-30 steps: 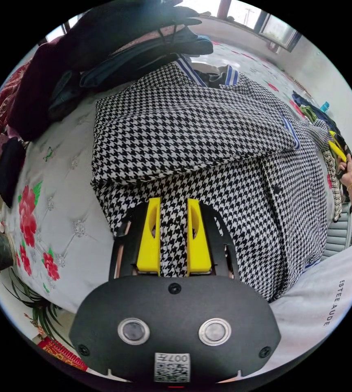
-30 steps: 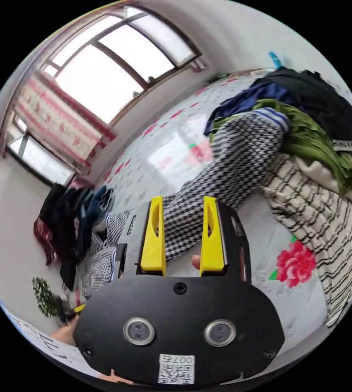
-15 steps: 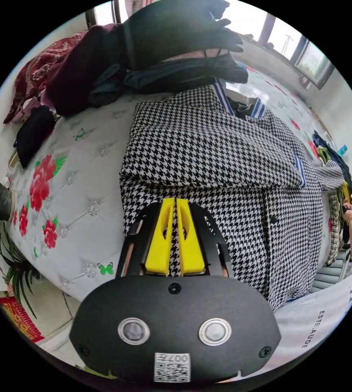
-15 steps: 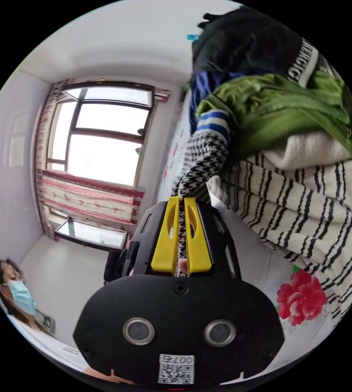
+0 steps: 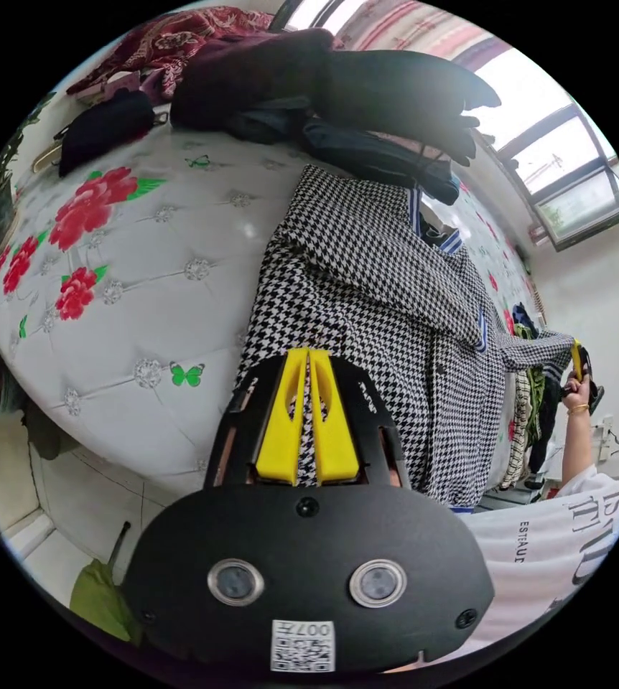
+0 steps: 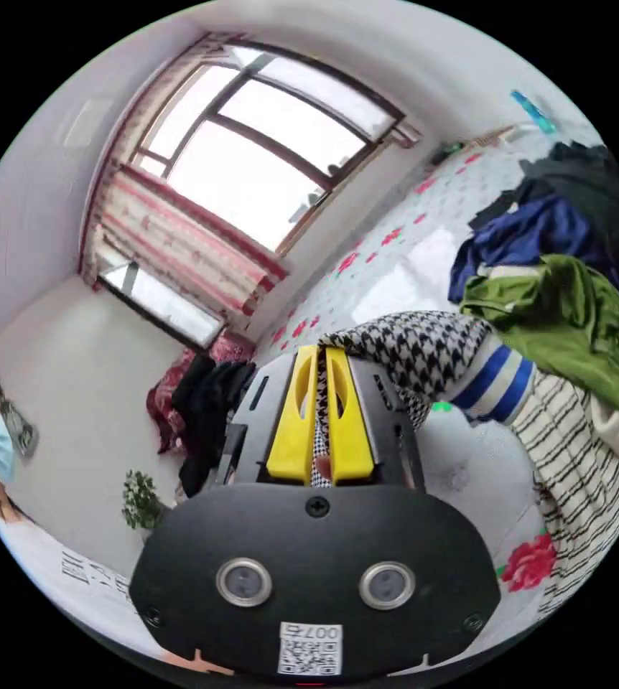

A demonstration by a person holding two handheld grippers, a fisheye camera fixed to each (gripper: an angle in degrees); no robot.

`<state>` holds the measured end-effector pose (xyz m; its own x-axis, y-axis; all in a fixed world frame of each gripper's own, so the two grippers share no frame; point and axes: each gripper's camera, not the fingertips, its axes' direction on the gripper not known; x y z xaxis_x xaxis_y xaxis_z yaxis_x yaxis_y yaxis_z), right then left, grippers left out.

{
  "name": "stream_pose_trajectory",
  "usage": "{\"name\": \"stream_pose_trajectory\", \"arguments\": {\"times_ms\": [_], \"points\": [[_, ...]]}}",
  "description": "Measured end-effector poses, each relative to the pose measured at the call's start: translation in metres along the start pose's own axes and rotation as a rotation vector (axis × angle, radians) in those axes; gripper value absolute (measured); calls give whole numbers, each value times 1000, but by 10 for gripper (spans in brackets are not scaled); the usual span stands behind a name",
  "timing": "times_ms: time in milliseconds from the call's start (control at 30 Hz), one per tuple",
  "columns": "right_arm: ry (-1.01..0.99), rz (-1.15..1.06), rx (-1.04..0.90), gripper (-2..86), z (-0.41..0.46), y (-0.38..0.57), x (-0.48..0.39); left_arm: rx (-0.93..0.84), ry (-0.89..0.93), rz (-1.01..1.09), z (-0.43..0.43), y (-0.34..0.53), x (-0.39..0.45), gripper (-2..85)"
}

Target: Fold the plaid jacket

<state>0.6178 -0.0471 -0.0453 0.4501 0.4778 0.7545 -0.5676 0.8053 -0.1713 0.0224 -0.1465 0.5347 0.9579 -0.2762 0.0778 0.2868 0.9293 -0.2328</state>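
Plaid jacket [image 5: 367, 287] spread on the floral bedspread [image 5: 130, 237], centre of left gripper view. Left gripper [image 5: 308, 359] clamped on its hem edge. Right gripper [image 6: 321, 355] clamped on the sleeve, striped cuff [image 6: 492, 377] at centre right, beside a green garment [image 6: 575, 316].

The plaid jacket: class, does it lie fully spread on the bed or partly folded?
Partly folded: one sleeve lies across the plaid jacket front, on the bed.
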Motion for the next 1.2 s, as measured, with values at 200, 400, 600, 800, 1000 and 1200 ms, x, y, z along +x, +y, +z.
{"name": "stream_pose_trajectory", "arguments": {"times_ms": [200,400,600,800,1000,1200], "points": [[-58,-900,-427,4,198,157,-325,43,11,-48,-25,28,-46,-10],[-76,-848,-1052,23,442,437,-371,37,73,-90,-27,47,-82,-8],[-102,-763,-1056,42,424,504,-371,6,92,-29,-33,60,-114,16],[25,-450,-915,70,309,432,-273,-102,172,126,-34,70,-143,107],[309,-151,-855,98,159,438,-147,-329,176,341,-31,57,-151,120],[283,43,-1005,113,137,496,-70,-550,242,512,16,29,-134,125]]}}
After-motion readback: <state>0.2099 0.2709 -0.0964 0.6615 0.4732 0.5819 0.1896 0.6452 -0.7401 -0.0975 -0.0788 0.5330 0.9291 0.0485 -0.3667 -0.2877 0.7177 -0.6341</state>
